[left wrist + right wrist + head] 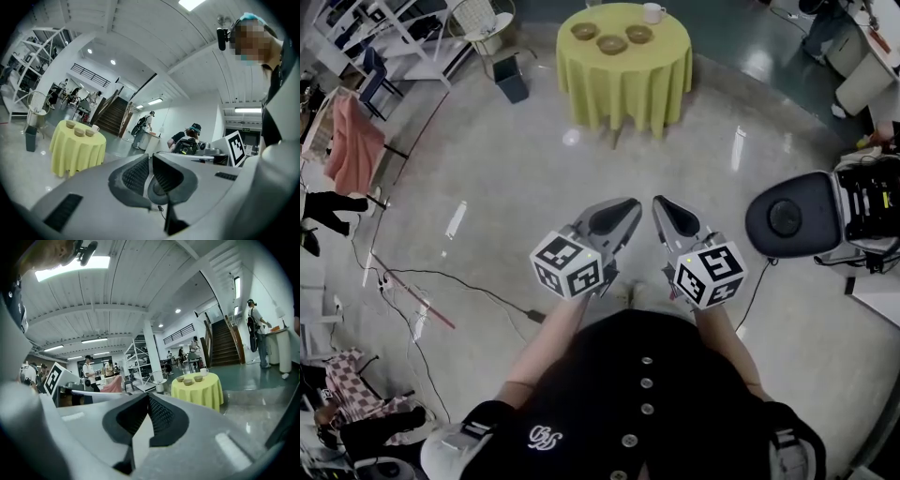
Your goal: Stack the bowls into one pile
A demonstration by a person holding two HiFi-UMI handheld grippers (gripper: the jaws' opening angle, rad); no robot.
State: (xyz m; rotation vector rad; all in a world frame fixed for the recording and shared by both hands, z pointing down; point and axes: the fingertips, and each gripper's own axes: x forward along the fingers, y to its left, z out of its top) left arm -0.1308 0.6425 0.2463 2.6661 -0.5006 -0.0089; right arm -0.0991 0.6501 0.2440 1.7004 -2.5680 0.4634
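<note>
Yellow-green cloth covers the round desk (pixel 623 84), which stands far ahead of both tongs. The left tongs (pixel 630 206) and the right tongs (pixel 662 206) are clenched with nothing between them, side by side close to the person's body. Three brown bowls (pixel 612 44) sit next to each other on the desk, none inside another, with a white cup (pixel 653 12) behind them. I judge that no stacking is done yet. The glossy floor (pixel 534 169) ahead of the tongs is open. A black seat (pixel 787 220) stands to their right, cables (pixel 441 281) lie to their left, and a dark bin (pixel 512 78) is beside the desk's left edge.
</note>
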